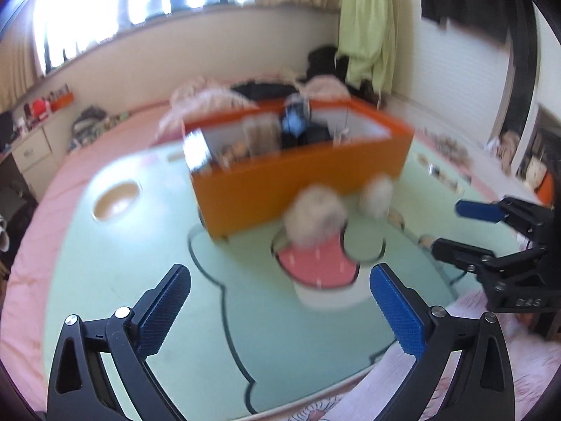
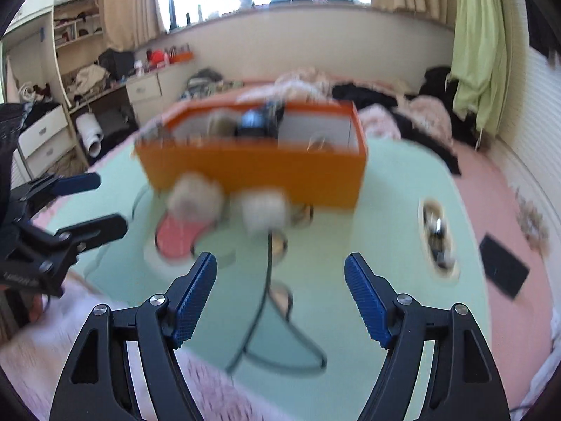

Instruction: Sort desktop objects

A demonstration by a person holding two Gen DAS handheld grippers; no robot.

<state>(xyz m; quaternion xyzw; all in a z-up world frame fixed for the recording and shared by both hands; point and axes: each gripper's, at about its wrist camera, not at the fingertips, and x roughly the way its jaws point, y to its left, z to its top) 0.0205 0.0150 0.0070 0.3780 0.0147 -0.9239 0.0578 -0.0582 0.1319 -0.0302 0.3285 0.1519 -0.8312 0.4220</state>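
Both jaws stand released with nothing between them: the left gripper [image 1: 280, 301] spread wide, the right gripper [image 2: 280, 291] less so, their blue pads ribbed. Ahead of both sits a rectangular orange box [image 1: 301, 179] on a mint-green printed mat [image 1: 140, 280]. Inside it lie a dark rounded object and blurred pale things, hard to identify. Two fluffy white balls [image 2: 224, 203] rest against the box's near wall.
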